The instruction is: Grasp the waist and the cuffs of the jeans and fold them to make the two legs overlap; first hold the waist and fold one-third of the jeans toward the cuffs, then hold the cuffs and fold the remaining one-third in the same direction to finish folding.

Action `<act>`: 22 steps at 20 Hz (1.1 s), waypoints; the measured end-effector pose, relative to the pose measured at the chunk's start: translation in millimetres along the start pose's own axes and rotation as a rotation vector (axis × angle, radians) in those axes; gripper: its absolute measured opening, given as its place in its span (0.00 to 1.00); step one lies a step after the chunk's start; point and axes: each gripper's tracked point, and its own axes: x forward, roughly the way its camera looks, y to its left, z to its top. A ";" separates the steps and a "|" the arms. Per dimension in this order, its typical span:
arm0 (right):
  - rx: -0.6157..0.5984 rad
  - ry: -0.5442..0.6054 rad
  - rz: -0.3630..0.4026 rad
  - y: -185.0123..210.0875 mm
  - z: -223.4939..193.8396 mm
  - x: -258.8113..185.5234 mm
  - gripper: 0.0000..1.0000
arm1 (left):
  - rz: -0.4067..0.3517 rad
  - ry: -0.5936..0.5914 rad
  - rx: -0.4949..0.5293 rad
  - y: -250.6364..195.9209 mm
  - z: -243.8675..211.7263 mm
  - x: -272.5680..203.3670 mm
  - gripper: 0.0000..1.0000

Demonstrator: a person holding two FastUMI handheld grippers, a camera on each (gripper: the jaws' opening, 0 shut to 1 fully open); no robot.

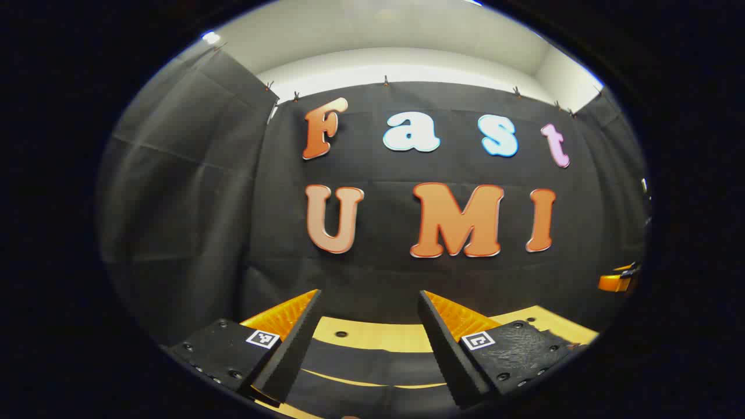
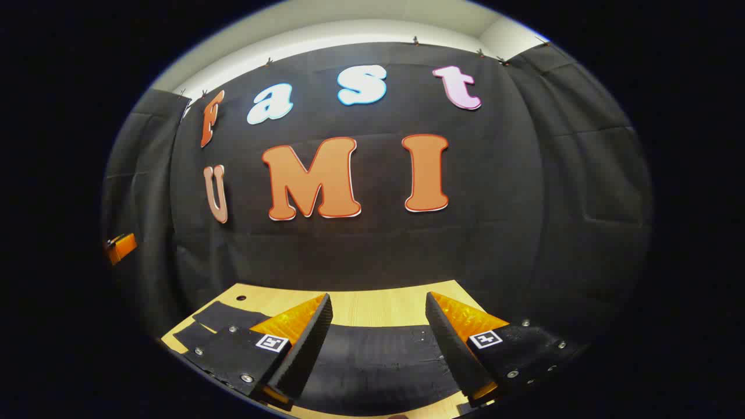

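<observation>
In the left gripper view my left gripper [image 1: 369, 340] stands wide, its two wedge-shaped fingers well apart with nothing between them, each with a ribbed inner face and a matte block behind it carrying a small square marker. Below and between the fingers, at 6 o'clock, lie the jeans [image 1: 372, 366]: dark, flat cloth in two broad bands with a thin strip of table showing between them, so the legs run across my view from 9 to 3 o'clock. They rest on a pale wooden table [image 1: 378, 336] with a smooth top and a small round hole near its far edge. Behind it hangs the booth's black cloth wall [image 1: 378, 273], creased, clipped along its top under a white ceiling. At 3 o'clock, near the edge, part of another gripper [image 1: 620, 281] shows; I cannot tell how it stands.

In the right gripper view my right gripper [image 2: 378, 340] is likewise wide and holds nothing. The jeans [image 2: 378, 361] spread under the fingers at 6 o'clock, coarse dark denim with a few rivet-like dots, long axis again from 9 to 3 o'clock; further flat pieces [image 2: 224, 317] reach toward 8 o'clock. The wooden table [image 2: 378, 305] shows beyond them, light and grained.
</observation>
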 end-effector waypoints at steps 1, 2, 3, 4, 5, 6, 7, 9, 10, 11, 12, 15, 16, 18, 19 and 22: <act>-0.007 -0.004 0.019 0.7 0.3 4.5 1.00 | 0.010 -0.004 0.011 -1.6 4.4 -1.8 0.95; -0.014 -0.003 0.038 0.6 1.0 9.0 0.97 | 0.017 0.006 0.005 -6.2 3.6 -5.1 0.95; -0.019 -0.005 0.054 0.7 -0.5 13.2 0.97 | 0.017 0.012 -0.011 -9.9 2.4 -6.3 0.96; -0.019 -0.005 0.067 1.2 -0.2 17.3 0.97 | 0.016 0.008 -0.030 -13.0 2.3 -6.2 0.96; -0.017 0.003 0.075 1.5 -2.1 20.2 0.97 | 0.021 0.012 -0.044 -15.3 -1.3 -4.2 0.96; -0.017 0.009 0.082 1.6 -2.3 22.1 0.97 | 0.024 0.035 -0.051 -16.7 -7.1 -0.9 0.96; -0.023 -0.001 0.081 1.5 0.0 24.2 0.97 | 0.017 0.056 -0.058 -19.5 -14.3 2.4 0.97; -0.039 -0.012 0.037 -7.5 3.5 30.3 0.97 | -0.004 0.077 -0.069 -23.7 -20.8 11.7 0.96; -0.035 -0.011 0.019 -9.4 4.1 30.6 0.97 | -0.013 0.082 -0.066 -23.3 -23.9 22.4 0.96; -0.026 -0.010 0.012 -6.7 3.6 30.5 0.97 | -0.024 0.081 -0.060 -24.1 -23.3 31.5 0.98; -0.021 -0.008 0.009 -3.5 2.7 30.4 0.97 | -0.035 0.079 -0.054 -22.3 -25.4 40.1 0.98; -0.061 0.010 -0.035 1.9 -6.1 31.4 0.97 | -0.072 0.090 -0.057 -18.4 -34.2 64.6 0.96; -0.065 0.015 -0.049 4.8 -6.6 32.1 0.98 | -0.085 0.100 -0.062 -14.9 -37.0 70.8 0.98; -0.043 0.016 -0.043 19.0 -6.5 33.9 1.00 | -0.088 0.102 -0.059 -0.9 -39.4 80.4 0.98; -0.034 0.018 -0.042 24.8 -6.7 35.8 0.97 | -0.085 0.108 -0.057 6.7 -42.5 84.5 0.98; -0.047 0.013 -0.029 41.5 -4.9 44.4 0.97 | -0.062 0.127 -0.054 29.4 -51.9 88.6 0.98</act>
